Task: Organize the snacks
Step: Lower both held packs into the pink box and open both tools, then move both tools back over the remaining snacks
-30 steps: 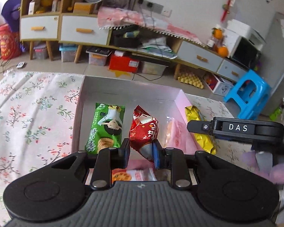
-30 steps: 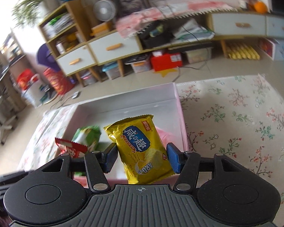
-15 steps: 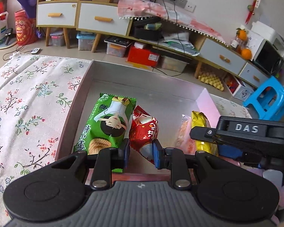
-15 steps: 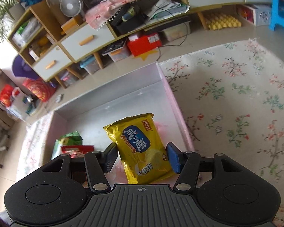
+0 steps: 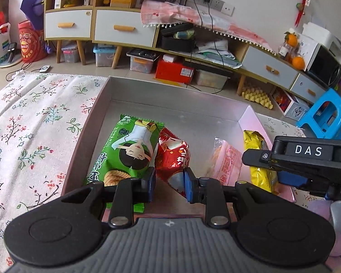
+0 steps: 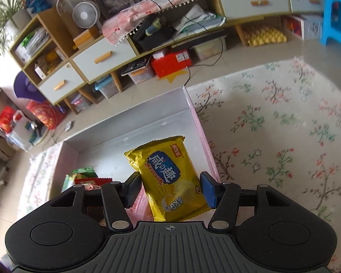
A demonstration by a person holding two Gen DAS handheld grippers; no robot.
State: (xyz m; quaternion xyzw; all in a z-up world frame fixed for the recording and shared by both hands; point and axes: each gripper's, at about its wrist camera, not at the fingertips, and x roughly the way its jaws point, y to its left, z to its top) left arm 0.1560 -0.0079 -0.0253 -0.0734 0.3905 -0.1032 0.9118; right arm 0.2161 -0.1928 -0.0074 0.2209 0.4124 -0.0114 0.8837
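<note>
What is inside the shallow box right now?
Inside the box: green packet, red packet, pink packet, yellow packet. Gripper bodies cover its near edge.

Both packets have come lower into the box [image 5: 175, 97], the green packet [image 5: 125, 152] now fully visible.

A flowered cloth [image 5: 34, 122] covers the surface that carries everything. On it sits a shallow open box [image 5: 177, 104] with silver-grey inside walls and a pink right wall. Cloth shows on both sides of the box, wider at the left in the left wrist view. Beyond the cloth's far, fringed edge lies a tiled floor [image 5: 84, 69].
</note>
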